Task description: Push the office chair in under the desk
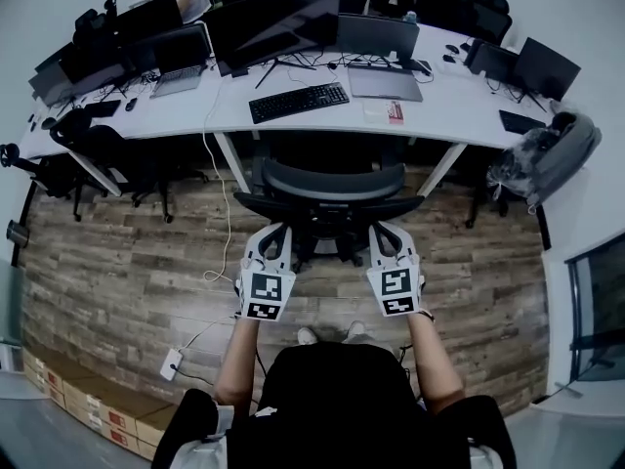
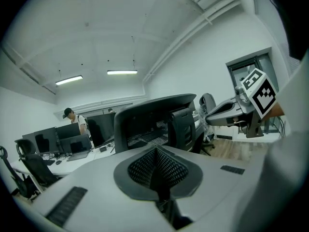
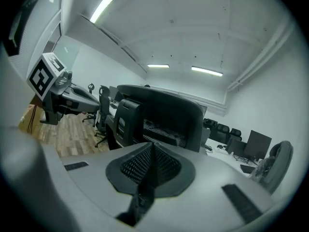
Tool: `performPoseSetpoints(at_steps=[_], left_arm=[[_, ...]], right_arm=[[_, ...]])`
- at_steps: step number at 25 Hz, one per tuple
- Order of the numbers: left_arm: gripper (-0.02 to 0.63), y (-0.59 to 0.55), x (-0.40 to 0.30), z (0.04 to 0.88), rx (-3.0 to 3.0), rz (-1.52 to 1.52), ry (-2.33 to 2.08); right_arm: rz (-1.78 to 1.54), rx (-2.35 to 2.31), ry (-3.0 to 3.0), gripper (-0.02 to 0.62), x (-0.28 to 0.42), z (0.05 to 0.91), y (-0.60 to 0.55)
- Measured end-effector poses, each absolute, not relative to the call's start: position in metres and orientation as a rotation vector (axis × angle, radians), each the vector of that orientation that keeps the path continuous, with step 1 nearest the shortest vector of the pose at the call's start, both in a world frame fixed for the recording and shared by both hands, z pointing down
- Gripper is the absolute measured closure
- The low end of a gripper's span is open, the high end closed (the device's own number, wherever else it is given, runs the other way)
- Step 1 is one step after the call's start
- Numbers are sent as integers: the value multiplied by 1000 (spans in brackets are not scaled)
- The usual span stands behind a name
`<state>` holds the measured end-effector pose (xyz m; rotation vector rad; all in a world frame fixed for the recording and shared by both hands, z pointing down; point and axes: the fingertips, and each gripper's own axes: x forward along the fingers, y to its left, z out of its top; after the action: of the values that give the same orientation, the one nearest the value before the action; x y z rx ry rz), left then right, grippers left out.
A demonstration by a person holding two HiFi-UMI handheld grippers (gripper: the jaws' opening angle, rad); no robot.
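Grippers shut and empty, you are lining up behind the office chair [image 1: 332,182] for the push.

You are holding the left gripper [image 1: 277,233] and the right gripper [image 1: 386,231] with jaws pressed together on nothing. Their tips are sitting just beside the chair's rear at its seven and five o'clock, though no view is confirming contact. The chair is standing at your twelve o'clock, facing the desk [image 1: 439,106] with its seat seemingly only at the near edge. Next, you are probably needing both tips planted on the backrest and an even shove toward twelve o'clock, so it rolls straight rather than swivelling.
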<state>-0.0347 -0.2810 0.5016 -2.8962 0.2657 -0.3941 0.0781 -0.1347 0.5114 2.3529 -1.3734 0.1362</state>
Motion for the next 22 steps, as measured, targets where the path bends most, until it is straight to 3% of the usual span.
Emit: performPoseSetpoints(at_steps=[22], left_arm=[[591, -278, -30, 529, -2790, -478, 42]], right_arm=[[132, 2220, -1240, 568, 67, 538, -133]])
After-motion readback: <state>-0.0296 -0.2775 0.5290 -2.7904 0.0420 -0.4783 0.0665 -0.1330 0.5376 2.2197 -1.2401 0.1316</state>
